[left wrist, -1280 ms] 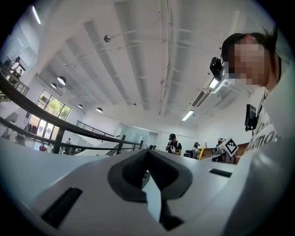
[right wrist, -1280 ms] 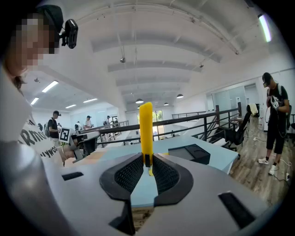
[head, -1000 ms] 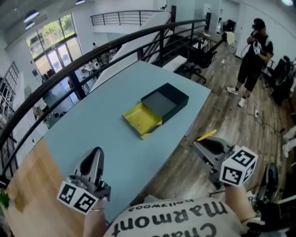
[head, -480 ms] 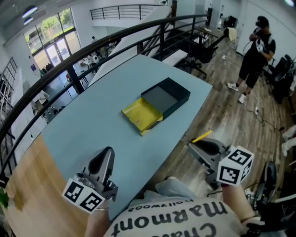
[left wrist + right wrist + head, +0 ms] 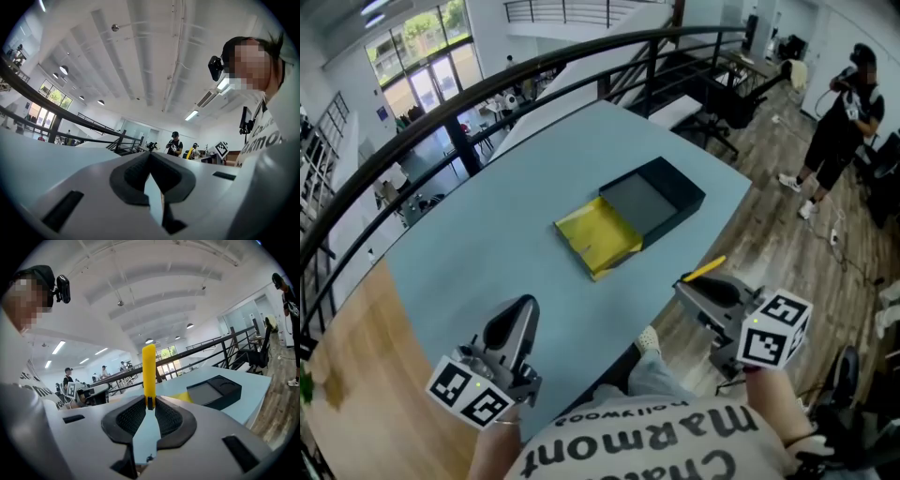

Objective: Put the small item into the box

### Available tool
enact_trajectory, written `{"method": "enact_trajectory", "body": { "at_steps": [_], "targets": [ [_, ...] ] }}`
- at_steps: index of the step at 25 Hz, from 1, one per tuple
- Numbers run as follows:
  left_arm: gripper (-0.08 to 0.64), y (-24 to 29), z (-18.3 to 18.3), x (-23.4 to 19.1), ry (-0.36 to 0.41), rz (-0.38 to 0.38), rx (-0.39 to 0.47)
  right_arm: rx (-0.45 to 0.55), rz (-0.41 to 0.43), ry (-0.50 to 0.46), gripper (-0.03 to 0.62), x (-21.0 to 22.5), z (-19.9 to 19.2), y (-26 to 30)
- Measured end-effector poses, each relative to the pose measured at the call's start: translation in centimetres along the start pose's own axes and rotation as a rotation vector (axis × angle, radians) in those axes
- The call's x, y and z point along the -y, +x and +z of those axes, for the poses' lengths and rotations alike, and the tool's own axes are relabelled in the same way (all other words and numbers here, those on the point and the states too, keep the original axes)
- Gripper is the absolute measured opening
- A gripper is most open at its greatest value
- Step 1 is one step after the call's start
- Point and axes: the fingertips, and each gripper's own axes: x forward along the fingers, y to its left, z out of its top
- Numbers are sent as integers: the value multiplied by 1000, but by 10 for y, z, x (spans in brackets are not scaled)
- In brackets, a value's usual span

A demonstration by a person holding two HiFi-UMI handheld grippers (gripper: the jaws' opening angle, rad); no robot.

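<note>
An open dark box [image 5: 654, 201] with a yellow flap [image 5: 598, 237] lies on the light blue table [image 5: 497, 244]; the box [image 5: 213, 391] also shows in the right gripper view, ahead and to the right. My right gripper [image 5: 688, 287] hangs off the table's near right edge, shut on a thin yellow stick [image 5: 705, 269] that pokes out past its tips. In the right gripper view the yellow stick [image 5: 149, 371] stands upright from the closed jaws. My left gripper [image 5: 523, 306] is over the table's near edge, shut and holding nothing, and it [image 5: 151, 154] points up at the ceiling.
A black railing [image 5: 487, 103] curves round the far side of the table. Wooden floor [image 5: 787, 262] lies to the right, where a person [image 5: 844, 122] stands. An office chair [image 5: 727, 103] is beyond the table's far corner. A wooden surface [image 5: 356, 394] adjoins the table's left end.
The right gripper with the yellow stick has come a little nearer the table's edge. The left gripper has shifted slightly right. The view has tilted, so the box sits lower in frame.
</note>
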Motion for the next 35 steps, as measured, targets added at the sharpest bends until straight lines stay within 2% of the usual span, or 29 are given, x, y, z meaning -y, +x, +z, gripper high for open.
{"method": "enact_trajectory", "body": {
  "at_steps": [5,17,22,26,29,33,35],
  "targets": [
    [2,28,3,-20,5,58,-4,-46,56,-8,78,28,11,31],
    [2,90,30,-70,-16,219,70,-158,227,-65,78,85,58,108],
    [2,111,9,-84,-41,277,76,-212,295,-76,78,113,56,137],
    [2,114,3,-99,-46,334,95,-265,356,-96,78,119,49,163],
    [2,119,1,-106,-15,369,114,-322,406,-112,78,126,41,179],
    [2,124,0,-109,74,454,88,-398,484,-129,78,124,33,199],
    [2,125,-4,-106,92,465,91,-426,518,-139,78,123,24,208]
  ]
}}
